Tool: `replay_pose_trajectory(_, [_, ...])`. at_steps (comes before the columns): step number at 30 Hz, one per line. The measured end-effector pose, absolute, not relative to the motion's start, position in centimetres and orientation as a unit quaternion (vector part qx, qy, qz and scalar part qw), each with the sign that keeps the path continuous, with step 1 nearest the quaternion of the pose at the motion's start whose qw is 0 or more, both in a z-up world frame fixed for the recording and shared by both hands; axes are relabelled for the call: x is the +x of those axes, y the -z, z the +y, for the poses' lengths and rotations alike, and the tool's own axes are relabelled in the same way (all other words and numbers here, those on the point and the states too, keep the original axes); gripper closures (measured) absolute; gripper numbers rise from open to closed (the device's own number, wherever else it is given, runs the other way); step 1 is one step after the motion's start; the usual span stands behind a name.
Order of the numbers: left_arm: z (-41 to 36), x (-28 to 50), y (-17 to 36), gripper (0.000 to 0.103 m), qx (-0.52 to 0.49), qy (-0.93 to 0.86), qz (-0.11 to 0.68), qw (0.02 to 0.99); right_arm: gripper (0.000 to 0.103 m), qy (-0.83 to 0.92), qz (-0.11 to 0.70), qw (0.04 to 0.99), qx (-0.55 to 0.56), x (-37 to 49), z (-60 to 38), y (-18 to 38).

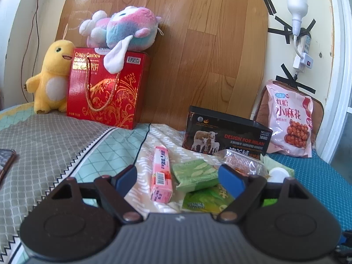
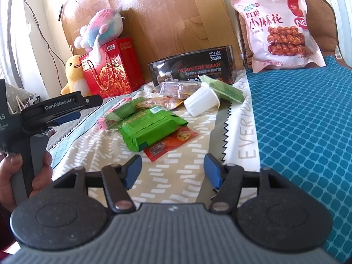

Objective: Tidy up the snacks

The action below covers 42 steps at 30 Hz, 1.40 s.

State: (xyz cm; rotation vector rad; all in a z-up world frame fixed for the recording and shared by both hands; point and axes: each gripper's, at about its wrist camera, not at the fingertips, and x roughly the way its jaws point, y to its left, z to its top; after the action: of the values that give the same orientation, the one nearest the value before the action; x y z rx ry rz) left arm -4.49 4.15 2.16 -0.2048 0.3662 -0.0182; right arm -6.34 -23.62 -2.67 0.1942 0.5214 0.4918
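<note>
My left gripper (image 1: 178,177) hangs over the snack pile on the bed with its jaws wide and nothing pinched; the pink carton (image 1: 161,174) and a green packet (image 1: 194,172) lie on the cloth below the gap. My right gripper (image 2: 172,169) stands open too, over bare patterned cloth (image 2: 167,176), just short of the red sachet (image 2: 169,143) and the big green pack (image 2: 149,127). The white cup (image 2: 201,101) lies tipped beside them. Behind sits the black box (image 2: 191,66); what the clear wrapped bar (image 2: 178,89) holds I can't quite make out. The pink bag (image 2: 279,33) leans on a brown cushion (image 2: 319,22).
</note>
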Motion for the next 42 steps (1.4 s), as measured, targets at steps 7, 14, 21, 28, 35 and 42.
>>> replay_pose_trajectory(7, [6.3,-4.1,-3.4,0.019,-0.152,0.152,0.249,0.944,0.038,-0.311,0.282,0.905,0.065,-5.3,-24.3,0.2])
replay_pose_trajectory(14, [4.1,-0.7,-4.2,0.024,-0.146,0.254,0.329,0.898,0.033,-0.353,0.302,0.885,-0.021,-2.1,-22.3,-1.3])
replay_pose_trajectory(21, [1.2,2.1,-1.3,0.055,-0.118,0.268,0.399,0.869,0.038,-0.364,0.321,0.874,-0.034,-0.2,-20.0,0.4])
replay_pose_trajectory(28, [0.9,2.1,-3.9,0.061,-0.11,0.283,0.369,0.878,0.049,-0.352,0.277,0.894,-0.022,0.5,-20.2,-2.1])
replay_pose_trajectory(35, [0.5,8.4,-9.4,0.059,-0.104,0.275,0.306,0.905,0.05,-0.322,0.191,0.927,-0.037,5.5,-19.6,-6.7])
replay_pose_trajectory(42, [-0.9,19.8,-8.1,0.061,-0.126,0.221,0.325,0.911,0.05,-0.287,0.221,0.932,-0.008,15.9,-18.3,-6.7])
